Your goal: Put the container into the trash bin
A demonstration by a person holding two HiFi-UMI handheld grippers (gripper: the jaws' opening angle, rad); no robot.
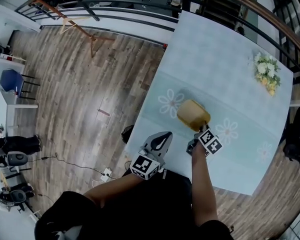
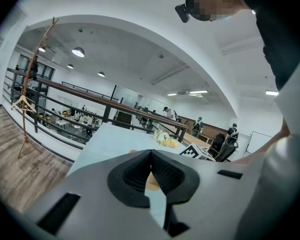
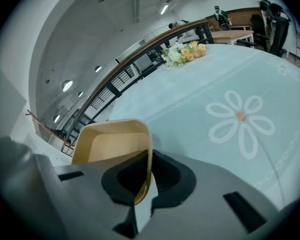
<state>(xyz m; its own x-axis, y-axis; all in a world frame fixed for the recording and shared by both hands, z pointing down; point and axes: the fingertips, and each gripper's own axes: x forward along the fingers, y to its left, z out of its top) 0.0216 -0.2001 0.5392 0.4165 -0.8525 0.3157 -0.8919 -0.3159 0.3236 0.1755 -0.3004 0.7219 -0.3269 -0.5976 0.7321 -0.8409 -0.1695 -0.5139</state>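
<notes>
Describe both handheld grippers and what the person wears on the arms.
The left gripper and right gripper share pale grey moulded bodies with black ribbed pads inside the jaws. Each carries a cube of black-and-white square markers. No cables show. The forearms are unsleeved; the top is black.

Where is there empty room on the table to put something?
Mostly bare: between the container and the flowers, and the far end of the table. Crowded only at the near edge, where the right tongs grip the container beside the left tongs.
</notes>
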